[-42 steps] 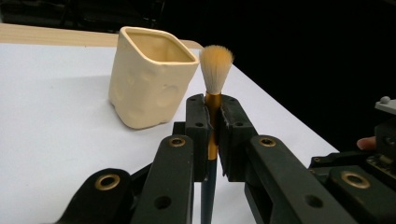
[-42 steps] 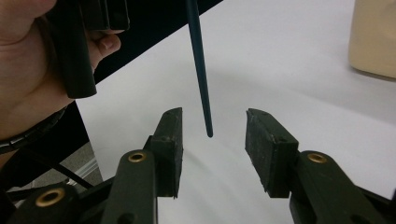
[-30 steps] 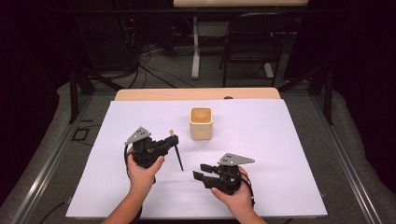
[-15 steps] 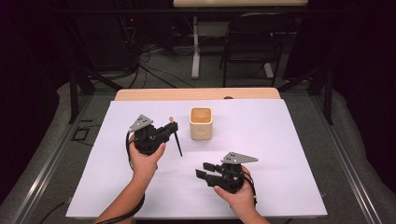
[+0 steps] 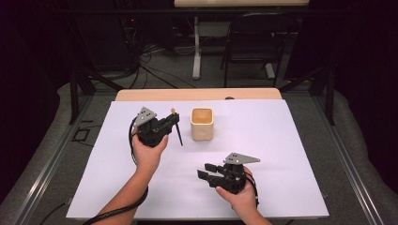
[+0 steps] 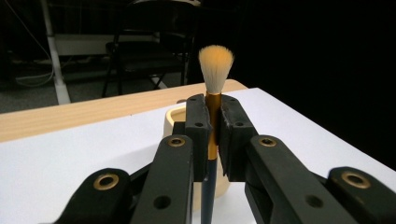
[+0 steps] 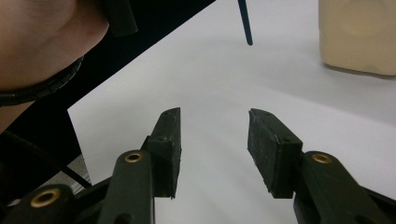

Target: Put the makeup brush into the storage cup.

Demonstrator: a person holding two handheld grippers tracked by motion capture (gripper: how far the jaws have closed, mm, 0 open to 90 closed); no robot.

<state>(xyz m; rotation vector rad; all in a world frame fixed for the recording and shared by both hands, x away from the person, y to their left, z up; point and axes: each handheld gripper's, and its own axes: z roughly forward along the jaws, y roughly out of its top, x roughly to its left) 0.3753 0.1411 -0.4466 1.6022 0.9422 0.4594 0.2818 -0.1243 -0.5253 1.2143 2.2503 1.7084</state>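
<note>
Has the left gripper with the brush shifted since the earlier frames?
Yes. The left gripper, shut on the brush, has moved up the sheet toward the cream cup, now level with it.

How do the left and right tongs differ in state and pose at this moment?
The left tongs are shut on the brush, holding it upright beside the cup; the right tongs stand open with nothing between them. The left tongs sit farther up the table, the right tongs nearer the person. Both are black and hand-held.

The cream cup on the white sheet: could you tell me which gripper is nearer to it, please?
Left. The left gripper, shut on the brush, is just left of the cup; the right gripper sits open, well nearer the person.
</note>
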